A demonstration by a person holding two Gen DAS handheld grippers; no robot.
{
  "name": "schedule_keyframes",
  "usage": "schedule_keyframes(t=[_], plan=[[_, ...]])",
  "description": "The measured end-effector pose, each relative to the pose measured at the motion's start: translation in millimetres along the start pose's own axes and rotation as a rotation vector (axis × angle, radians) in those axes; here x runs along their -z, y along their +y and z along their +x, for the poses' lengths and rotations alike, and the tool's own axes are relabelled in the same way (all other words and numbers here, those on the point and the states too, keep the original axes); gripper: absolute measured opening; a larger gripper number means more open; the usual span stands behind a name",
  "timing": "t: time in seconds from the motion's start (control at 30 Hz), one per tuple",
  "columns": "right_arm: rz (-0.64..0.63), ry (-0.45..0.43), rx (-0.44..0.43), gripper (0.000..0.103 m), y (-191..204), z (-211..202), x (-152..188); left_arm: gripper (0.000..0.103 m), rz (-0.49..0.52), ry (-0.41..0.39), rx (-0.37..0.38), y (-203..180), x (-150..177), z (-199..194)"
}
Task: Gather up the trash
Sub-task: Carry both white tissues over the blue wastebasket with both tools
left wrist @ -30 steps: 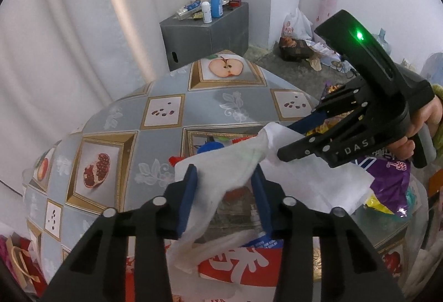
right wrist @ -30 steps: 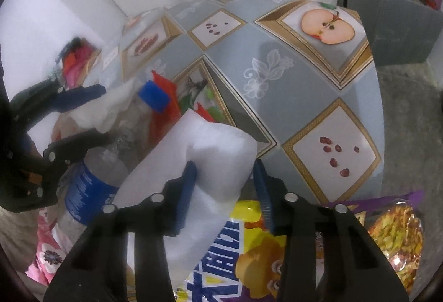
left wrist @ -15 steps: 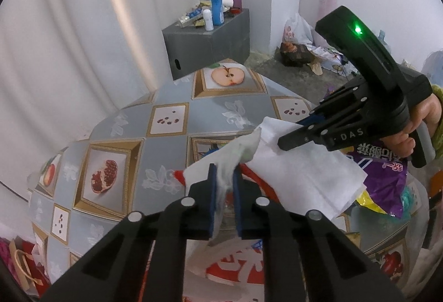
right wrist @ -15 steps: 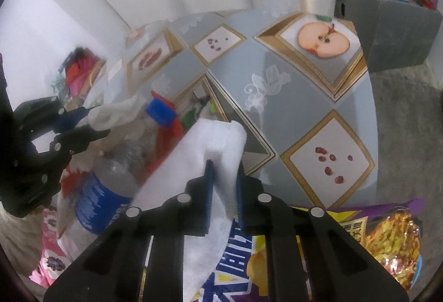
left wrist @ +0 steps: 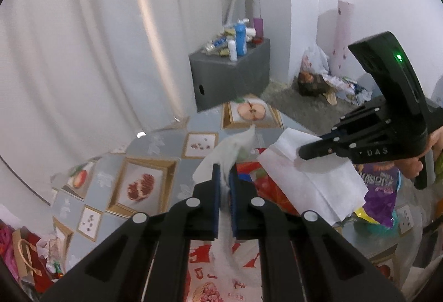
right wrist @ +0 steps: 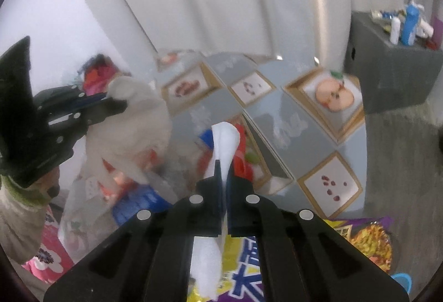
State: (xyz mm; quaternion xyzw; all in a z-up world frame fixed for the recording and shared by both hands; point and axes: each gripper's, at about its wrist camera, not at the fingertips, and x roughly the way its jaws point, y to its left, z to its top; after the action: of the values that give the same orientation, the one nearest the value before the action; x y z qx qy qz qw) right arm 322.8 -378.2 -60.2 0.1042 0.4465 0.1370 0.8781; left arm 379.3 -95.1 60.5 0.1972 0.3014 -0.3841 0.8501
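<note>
1. my left gripper point(left wrist: 224, 177) is still closing, its blue pads already pinching a crumpled white tissue point(left wrist: 229, 149); the tissue sticks up past the fingertips and trails down between the fingers;
2. my right gripper point(right wrist: 223, 177) is clamped tight on a folded white paper towel point(right wrist: 225, 141); one end stands above the tips, the rest hangs below over a yellow and purple snack bag point(right wrist: 249, 268);
3. in the left view the right gripper point(left wrist: 303, 150) holds that towel point(left wrist: 313, 177) up above the pile, a hand point(left wrist: 415, 160) on its handle;
4. in the right view the left gripper point(right wrist: 121, 105) carries its tissue point(right wrist: 133, 119) on the left side;
5. under both lies the trash pile on the table point(left wrist: 155, 152) with the fruit-print cloth: a plastic bottle point(right wrist: 144, 196) with a blue label, red wrappers point(left wrist: 265, 185), a purple snack bag point(left wrist: 379, 191);
6. behind the table stands a grey box point(left wrist: 232, 83) with bottles on top, beside a white curtain point(left wrist: 83, 53).
</note>
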Motion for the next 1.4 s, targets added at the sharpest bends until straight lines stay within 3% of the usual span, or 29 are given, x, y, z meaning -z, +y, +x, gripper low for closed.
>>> schedule_keyframes(t=[0.33,0.57,0.77,0.97,1.23,1.4], plan=[[-0.011,-0.171,-0.043,0.001,31,-74,-9,0.005,-0.005,-0.136,-0.039,-13,-17,-75],[0.023,-0.309,-0.027,0.001,34,-147,14,0.005,0.007,-0.226,0.009,-47,-32,-126],[0.096,-0.410,0.062,0.001,15,-218,67,0.005,0.043,-0.263,0.135,-103,-51,-143],[0.235,-0.466,0.189,0.001,-28,-279,143,0.005,0.104,-0.237,0.330,-191,-77,-122],[0.480,-0.466,0.331,0.001,-106,-322,253,0.005,0.176,-0.144,0.541,-329,-101,-71],[0.561,-0.454,0.371,0.000,-129,-332,285,0.005,0.211,-0.098,0.603,-392,-102,-50]])
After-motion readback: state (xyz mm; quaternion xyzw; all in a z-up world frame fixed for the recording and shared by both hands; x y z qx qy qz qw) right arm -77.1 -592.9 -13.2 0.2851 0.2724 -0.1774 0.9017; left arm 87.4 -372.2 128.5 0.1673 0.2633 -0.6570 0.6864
